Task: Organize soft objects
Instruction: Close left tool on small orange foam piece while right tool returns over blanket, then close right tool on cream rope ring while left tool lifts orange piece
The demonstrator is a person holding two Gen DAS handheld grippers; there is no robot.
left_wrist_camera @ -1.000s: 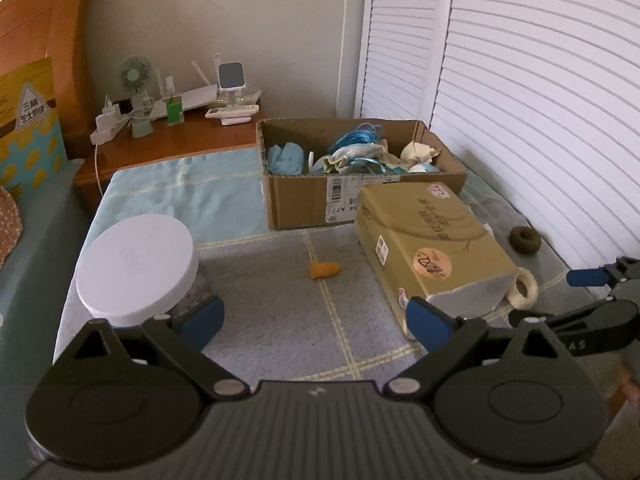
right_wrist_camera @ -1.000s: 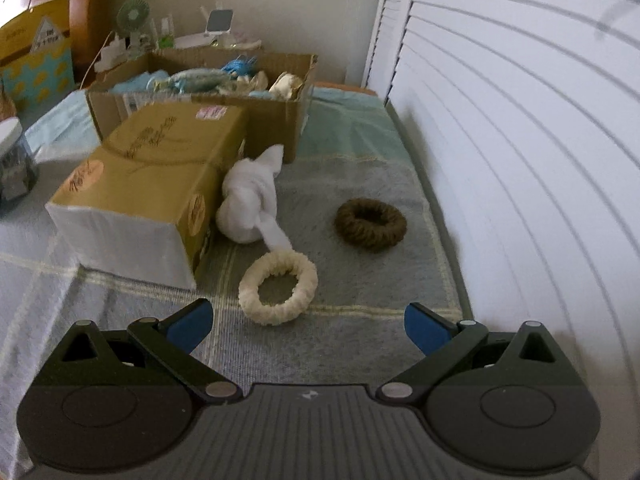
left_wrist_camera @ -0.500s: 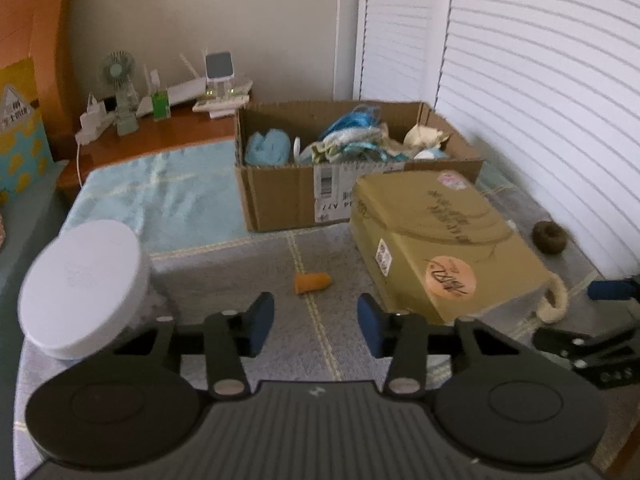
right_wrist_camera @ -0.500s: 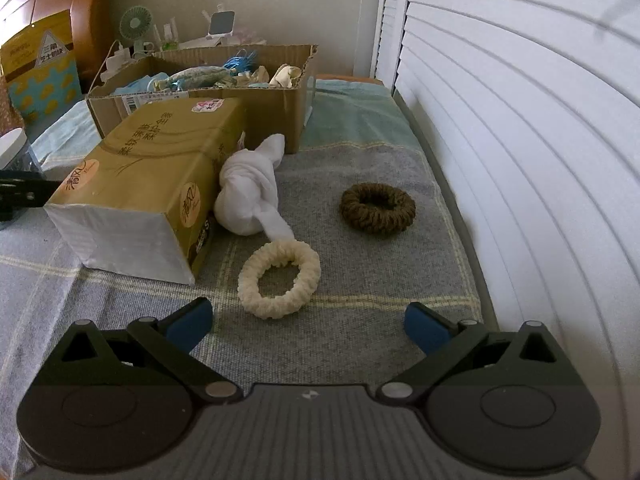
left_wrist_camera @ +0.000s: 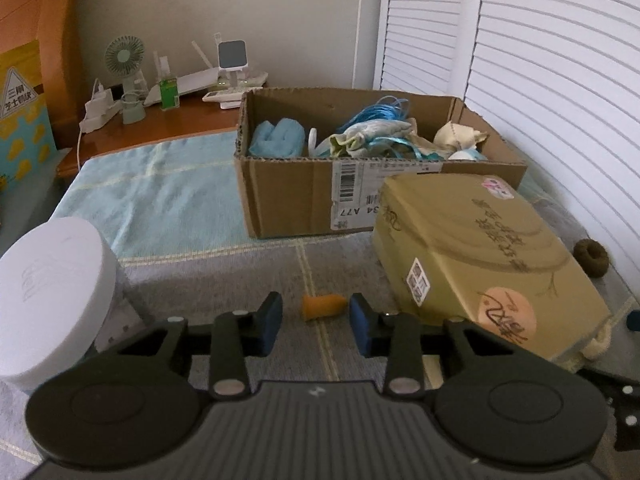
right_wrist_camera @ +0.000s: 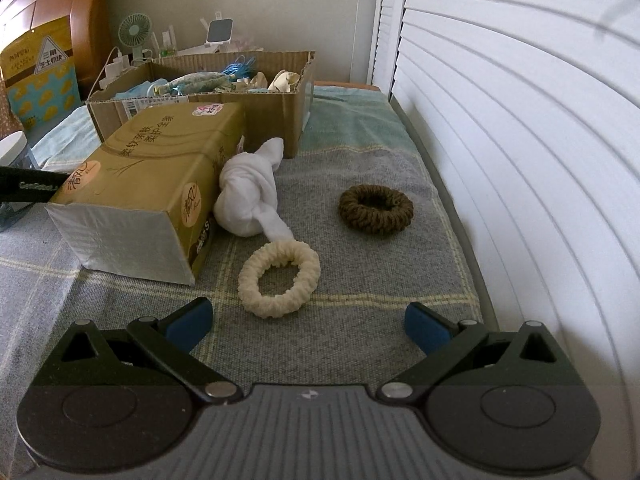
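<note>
At lower centre, our left gripper [left_wrist_camera: 315, 322] tilts down, jaws just narrowed around (not touching) the orange plug [left_wrist_camera: 323, 306]; right gripper [right_wrist_camera: 307, 320] gapes wide.

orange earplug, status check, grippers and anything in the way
Left hand-held gripper jaws just narrowed, not yet on orange earplug. Right hand-held gripper open, empty, short of cream scrunchie. Nothing blocking; tissue pack alongside.
</note>
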